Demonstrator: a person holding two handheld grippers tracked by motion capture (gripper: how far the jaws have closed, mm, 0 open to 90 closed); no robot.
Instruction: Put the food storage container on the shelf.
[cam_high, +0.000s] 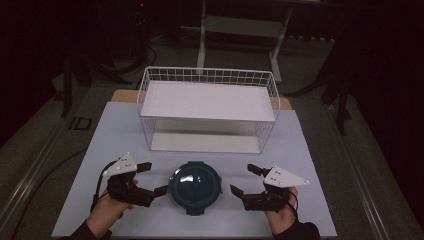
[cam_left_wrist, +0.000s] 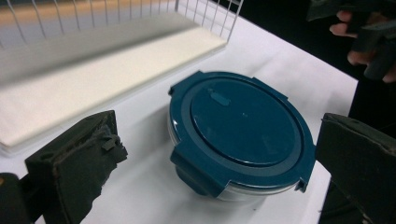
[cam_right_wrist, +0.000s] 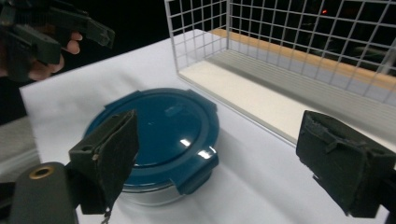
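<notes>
A round clear container with a dark teal clip-on lid (cam_high: 194, 186) (cam_left_wrist: 243, 126) (cam_right_wrist: 159, 130) stands on the white table near the front edge. My left gripper (cam_high: 154, 178) (cam_left_wrist: 219, 140) is just to its left, open, jaws wide apart and pointing at it. My right gripper (cam_high: 243, 180) (cam_right_wrist: 219, 149) sits just to its right, also open, with nothing pressed between the pads. In the right gripper view one jaw stands in front of the container's near side. Neither gripper touches the container in the high view.
A white wire rack (cam_high: 207, 107) (cam_left_wrist: 93, 42) (cam_right_wrist: 299, 51) with a white shelf and base stands behind the container. The white board (cam_high: 120, 135) ends close behind both hands. Dark floor and a stand's legs (cam_high: 240, 30) lie beyond the table.
</notes>
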